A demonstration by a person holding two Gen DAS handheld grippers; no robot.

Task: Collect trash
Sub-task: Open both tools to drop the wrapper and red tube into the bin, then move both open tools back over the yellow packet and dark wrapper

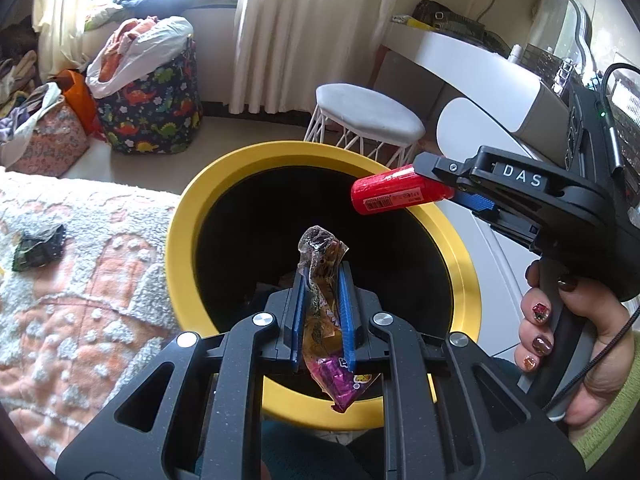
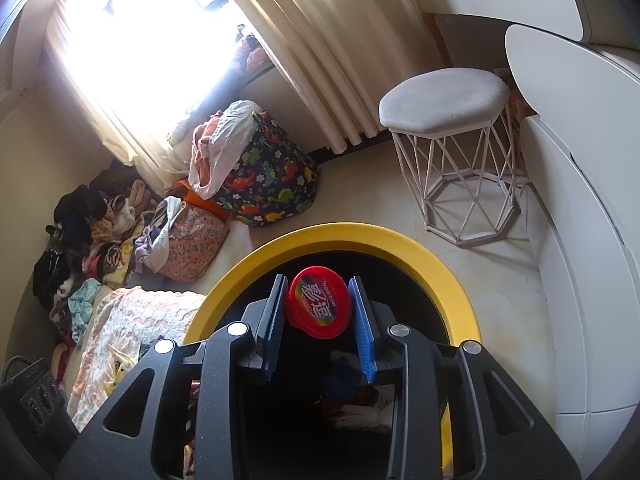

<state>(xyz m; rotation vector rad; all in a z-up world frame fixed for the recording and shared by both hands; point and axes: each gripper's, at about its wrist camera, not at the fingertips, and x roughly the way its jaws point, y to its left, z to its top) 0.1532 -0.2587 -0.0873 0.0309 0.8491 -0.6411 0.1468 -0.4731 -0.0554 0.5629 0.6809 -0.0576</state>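
Note:
A round bin with a yellow rim (image 1: pixel 188 216) and a dark inside stands on the floor below both grippers. My left gripper (image 1: pixel 323 276) is shut on a crumpled snack wrapper (image 1: pixel 320 320), brown and purple, which hangs over the bin's mouth. My right gripper (image 1: pixel 448 184) comes in from the right, a hand on its handle, and is shut on a red cylindrical container (image 1: pixel 394 194) above the bin's far rim. In the right wrist view the red container (image 2: pixel 318 307) shows its printed lid between the blue pads of the right gripper (image 2: pixel 318 300), over the yellow-rimmed bin (image 2: pixel 440 272), whose bottom holds dim trash.
A bed with a pink and white blanket (image 1: pixel 80 280) lies left of the bin, with a small dark wrapper (image 1: pixel 38 248) on it. A white wire-legged stool (image 1: pixel 368 120), a dinosaur-print laundry bag (image 1: pixel 156 116), piles of clothes and a white desk (image 1: pixel 480 68) ring the floor behind.

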